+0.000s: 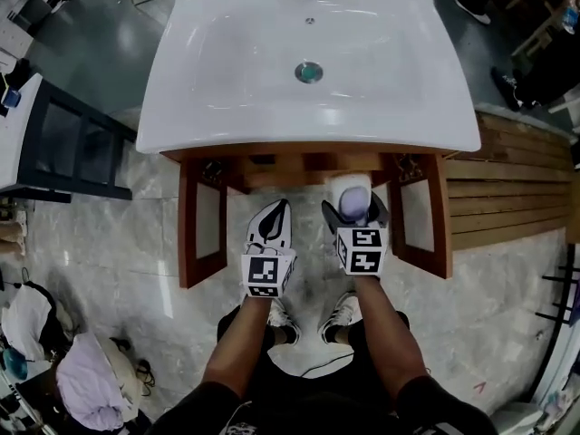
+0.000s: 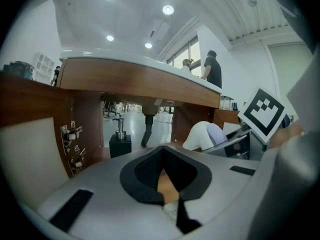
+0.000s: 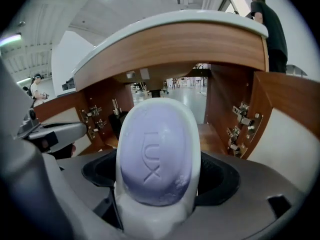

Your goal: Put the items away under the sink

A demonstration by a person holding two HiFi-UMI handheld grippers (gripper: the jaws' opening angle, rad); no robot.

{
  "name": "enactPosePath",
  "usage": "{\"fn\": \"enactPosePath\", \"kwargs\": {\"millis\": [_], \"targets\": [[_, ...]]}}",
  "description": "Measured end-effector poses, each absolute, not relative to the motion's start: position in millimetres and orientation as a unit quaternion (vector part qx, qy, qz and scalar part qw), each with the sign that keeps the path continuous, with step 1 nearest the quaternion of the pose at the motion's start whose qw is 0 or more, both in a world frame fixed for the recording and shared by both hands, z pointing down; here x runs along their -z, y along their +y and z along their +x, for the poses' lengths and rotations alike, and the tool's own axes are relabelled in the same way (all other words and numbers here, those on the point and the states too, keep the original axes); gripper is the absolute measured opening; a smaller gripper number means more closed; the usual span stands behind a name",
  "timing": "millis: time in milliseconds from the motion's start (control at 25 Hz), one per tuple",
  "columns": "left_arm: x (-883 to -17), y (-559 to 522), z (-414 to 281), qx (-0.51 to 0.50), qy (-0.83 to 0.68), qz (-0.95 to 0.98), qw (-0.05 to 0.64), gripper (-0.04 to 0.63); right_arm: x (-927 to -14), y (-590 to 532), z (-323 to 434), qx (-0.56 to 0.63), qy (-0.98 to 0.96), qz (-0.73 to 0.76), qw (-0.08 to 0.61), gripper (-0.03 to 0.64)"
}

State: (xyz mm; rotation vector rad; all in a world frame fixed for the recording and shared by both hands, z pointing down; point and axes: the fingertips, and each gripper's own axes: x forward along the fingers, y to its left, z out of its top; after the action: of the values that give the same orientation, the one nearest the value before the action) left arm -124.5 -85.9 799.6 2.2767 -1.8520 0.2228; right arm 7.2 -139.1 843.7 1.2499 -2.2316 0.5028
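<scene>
Soap: we see a lilac oval bar [image 3: 154,156], smooth, with LUX pressed into its face and a pale scuff near its lower edge.
Dish: the bar lies in a glossy white soap dish [image 3: 150,221] with a rounded rim.
Where it is: in the air, tipped up on end in front of the open cabinet [image 1: 272,166], just under the front edge of the sink [image 1: 227,107] and not inside.
Right gripper [image 1: 354,214]: its grey fingers [image 3: 250,194] are clamped on the dish from both sides, with black pads against the white wall.
Left gripper [image 1: 270,225]: its fingers [image 2: 100,184] are pressed together with nothing between them. It is beside the right gripper, and the two do not touch.
Cabinet: reddish-brown wood. The left door [image 1: 201,234] and right door [image 1: 426,225] are swung wide, showing pale inner panels and metal hinges [image 3: 240,121].
Inside: a square black dispenser [image 2: 120,143] with a metal pump stands on the cabinet floor towards the left. A dark drainpipe [image 2: 147,129] comes down beside it.
Sink: white and shiny, with rounded corners. Its rim overhangs the cabinet all round.
Open room: the middle and right of the cabinet floor lie bare between the doors.
Floor [image 1: 118,243]: pale marbled tile.
Hidden: in the head view the sink covers the cabinet's inside. The fingers cover the lower end of the dish. The camera's edge cuts off the right gripper in the left gripper view.
</scene>
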Motion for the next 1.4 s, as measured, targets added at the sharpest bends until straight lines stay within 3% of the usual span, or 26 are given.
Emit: {"fn": "enactPosePath", "kwargs": {"millis": [520,1400], "targets": [[-871.0,-134.2,-112.6,-0.023,-0.625,0.781,0.011,0.006,-926.2,-199.1,3.3,-0.129,-0.839,0.475,0.233,0.476],[-897.6,-142.5,-134.9,-0.032,-0.63,0.776,0.029,0.006,-927.0,-266.2,-17.4,-0.147,-0.827,0.476,0.262,0.476]]}}
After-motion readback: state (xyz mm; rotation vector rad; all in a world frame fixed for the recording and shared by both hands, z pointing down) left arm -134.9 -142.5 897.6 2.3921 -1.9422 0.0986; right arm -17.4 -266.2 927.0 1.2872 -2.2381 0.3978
